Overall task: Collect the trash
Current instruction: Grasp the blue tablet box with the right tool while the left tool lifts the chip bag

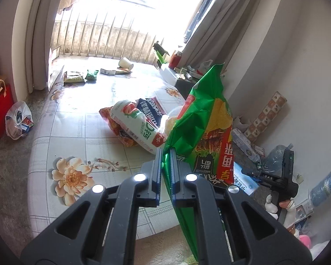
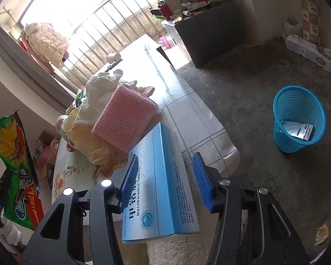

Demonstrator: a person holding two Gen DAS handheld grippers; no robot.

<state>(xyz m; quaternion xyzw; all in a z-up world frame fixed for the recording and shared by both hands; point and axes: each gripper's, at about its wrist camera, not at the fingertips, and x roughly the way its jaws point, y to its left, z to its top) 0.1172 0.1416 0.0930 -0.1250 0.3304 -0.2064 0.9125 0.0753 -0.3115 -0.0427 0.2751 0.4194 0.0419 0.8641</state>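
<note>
Left gripper (image 1: 165,154) pinched a green chip bag (image 1: 200,128) by a thin fold. Right gripper (image 2: 165,176), jaws spread, straddled a blue Mecobalamin tablet box (image 2: 158,190); contact unclear. The mesh wastebasket (image 2: 298,119) stood far right; either item might slip.

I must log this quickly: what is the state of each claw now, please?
Left claw: closed on the green chip bag.
Right claw: open around the blue medicine box, not clamped yet.
</note>
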